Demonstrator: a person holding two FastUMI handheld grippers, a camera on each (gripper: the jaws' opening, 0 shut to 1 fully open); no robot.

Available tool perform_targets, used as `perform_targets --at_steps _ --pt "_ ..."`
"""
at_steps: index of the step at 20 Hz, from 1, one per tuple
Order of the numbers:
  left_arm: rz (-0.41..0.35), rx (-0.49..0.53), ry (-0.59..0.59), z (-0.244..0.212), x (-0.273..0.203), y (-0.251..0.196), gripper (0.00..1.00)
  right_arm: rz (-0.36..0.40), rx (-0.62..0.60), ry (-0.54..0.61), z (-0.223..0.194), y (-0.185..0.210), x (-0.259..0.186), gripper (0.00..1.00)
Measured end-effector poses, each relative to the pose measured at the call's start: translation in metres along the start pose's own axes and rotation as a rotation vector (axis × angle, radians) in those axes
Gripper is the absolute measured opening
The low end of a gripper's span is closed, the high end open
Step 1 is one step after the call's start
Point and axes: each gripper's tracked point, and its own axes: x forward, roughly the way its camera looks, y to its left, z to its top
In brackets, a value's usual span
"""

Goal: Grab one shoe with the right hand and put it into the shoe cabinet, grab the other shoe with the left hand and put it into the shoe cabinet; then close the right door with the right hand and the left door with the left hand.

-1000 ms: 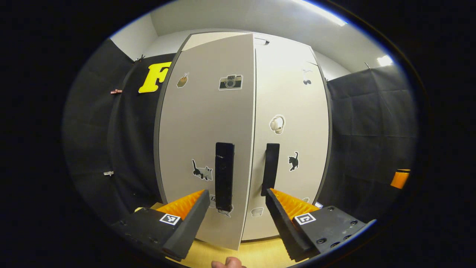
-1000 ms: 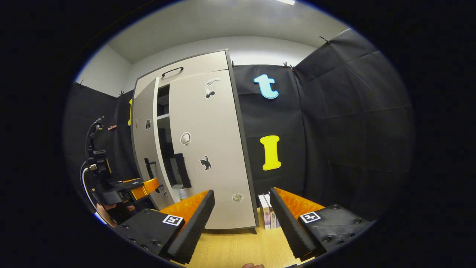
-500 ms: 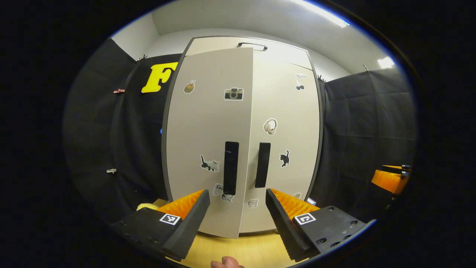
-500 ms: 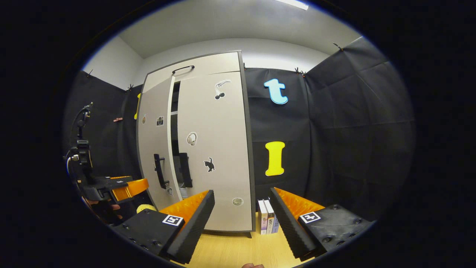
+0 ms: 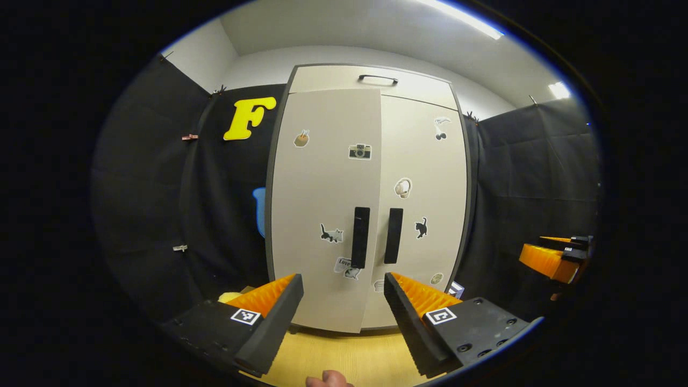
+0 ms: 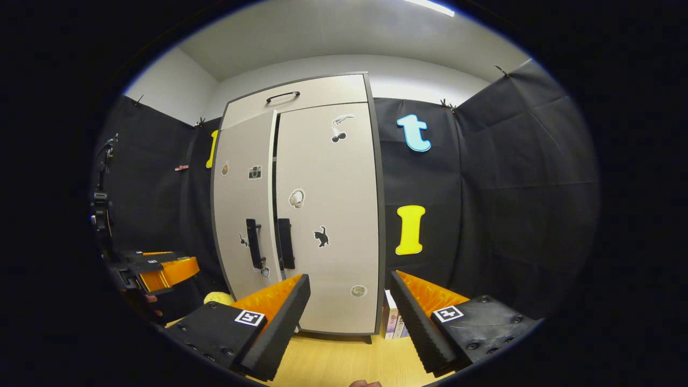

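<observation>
One shoe cabinet point(image 5: 371, 80), two doors, two handles, two grippers

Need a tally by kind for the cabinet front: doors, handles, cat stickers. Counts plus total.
Doors: 2, left door and right door
Door handles: 2, left handle and right handle
Top handle: 1
Cat stickers: 2, left cat sticker and right cat sticker
Total: 7

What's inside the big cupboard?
The shoe cabinet is almost shut; the left door leaves a thin dark slit beside the right door. Anything inside is hidden behind both doors.
</observation>
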Motion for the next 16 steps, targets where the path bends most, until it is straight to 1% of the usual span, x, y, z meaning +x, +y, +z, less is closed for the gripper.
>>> perform_targets --at_steps 5,6,7,10,16 --pt "0.014 0.016 -0.012 0.001 -0.013 0.011 0.95 -0.011 0.001 0.004 -0.006 0.017 -0.005 0.98" --pt "0.011 0.017 -0.012 0.001 -0.015 0.011 0.95 -0.012 -0.001 0.001 -0.006 0.019 -0.007 1.00" --pt "0.009 0.016 -0.010 0.000 -0.017 0.012 0.95 -0.014 -0.003 0.001 -0.007 0.021 -0.008 0.98" --pt "0.007 0.014 -0.007 -0.001 -0.021 0.014 0.95 -0.009 -0.001 0.001 -0.007 0.028 -0.011 0.98" --pt "0.003 0.011 -0.018 0.002 -0.026 0.015 0.95 -0.020 -0.011 0.002 -0.005 0.029 -0.014 0.98"
